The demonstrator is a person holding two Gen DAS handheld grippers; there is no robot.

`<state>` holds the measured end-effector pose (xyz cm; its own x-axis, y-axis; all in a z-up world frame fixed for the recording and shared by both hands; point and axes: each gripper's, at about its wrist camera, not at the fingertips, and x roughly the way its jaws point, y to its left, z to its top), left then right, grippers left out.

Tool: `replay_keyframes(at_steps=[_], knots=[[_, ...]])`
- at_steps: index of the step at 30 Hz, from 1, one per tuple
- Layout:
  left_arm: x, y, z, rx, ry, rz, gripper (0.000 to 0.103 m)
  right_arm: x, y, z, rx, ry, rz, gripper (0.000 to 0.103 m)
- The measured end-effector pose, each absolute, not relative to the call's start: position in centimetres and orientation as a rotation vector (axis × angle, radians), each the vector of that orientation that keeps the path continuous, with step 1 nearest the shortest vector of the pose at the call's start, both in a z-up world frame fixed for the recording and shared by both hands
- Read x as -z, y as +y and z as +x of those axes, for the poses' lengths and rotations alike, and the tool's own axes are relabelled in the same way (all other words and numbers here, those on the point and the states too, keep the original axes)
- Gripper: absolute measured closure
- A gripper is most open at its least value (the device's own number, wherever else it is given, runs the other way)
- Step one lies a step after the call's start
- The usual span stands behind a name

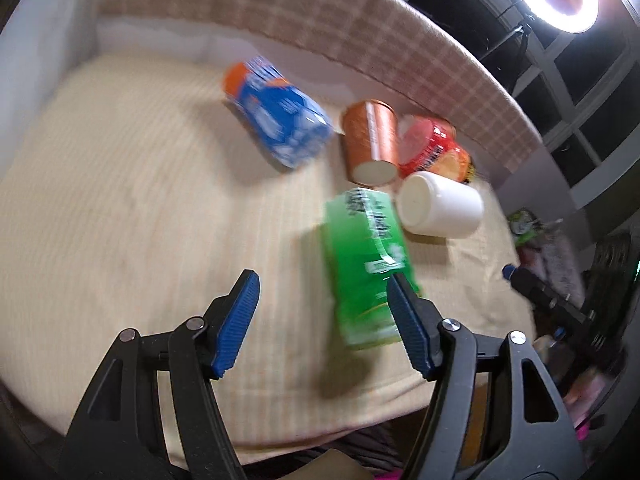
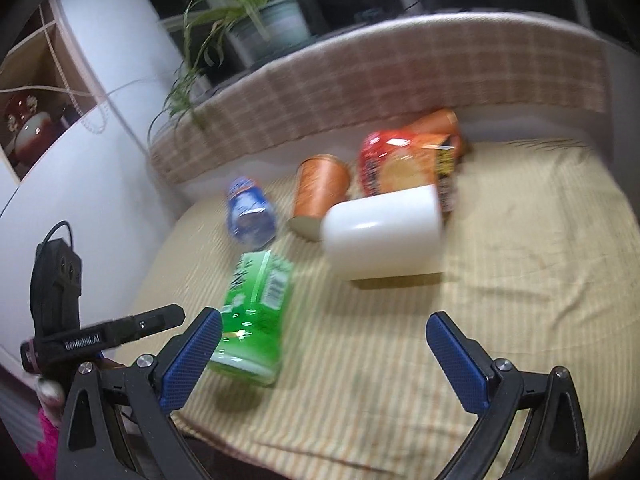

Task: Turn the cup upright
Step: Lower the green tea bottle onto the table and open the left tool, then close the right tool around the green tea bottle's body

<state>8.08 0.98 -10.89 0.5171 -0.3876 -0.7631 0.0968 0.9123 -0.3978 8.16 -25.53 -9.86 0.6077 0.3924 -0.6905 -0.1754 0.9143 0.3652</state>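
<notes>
Right wrist: white cup [image 2: 380, 236] lies sideways beyond spread right tool [image 2: 324, 356].

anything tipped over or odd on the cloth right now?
Yes. The white cup lies on its side, beside the orange cup, also down. The green bottle and blue bottle lie flat too. No spill visible. Both tongs, left and right, are open and empty.

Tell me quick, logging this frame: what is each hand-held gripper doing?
Left hand-held gripper: open, holding nothing; the green bottle lies beside one finger.
Right hand-held gripper: open, holding nothing.
</notes>
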Motion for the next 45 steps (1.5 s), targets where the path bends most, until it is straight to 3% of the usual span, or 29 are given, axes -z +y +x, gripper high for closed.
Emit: replay_keyframes(at_steps=[30, 36, 45], knots=[[12.0, 3.2, 2.6, 0.245, 0.974, -0.258, 0.034, 13.6, -16.3, 18.0, -0.502, 1.255, 0.213, 0.012], [11.8, 3.1, 2.4, 0.253, 0.968, -0.245, 0.034, 14.4, -15.4, 19.3, -0.495, 1.294, 0.213, 0.018], [11.5, 2.7, 2.3, 0.258, 0.958, -0.223, 0.034, 15.4, -14.5, 19.5, -0.502, 1.327, 0.198, 0.04]])
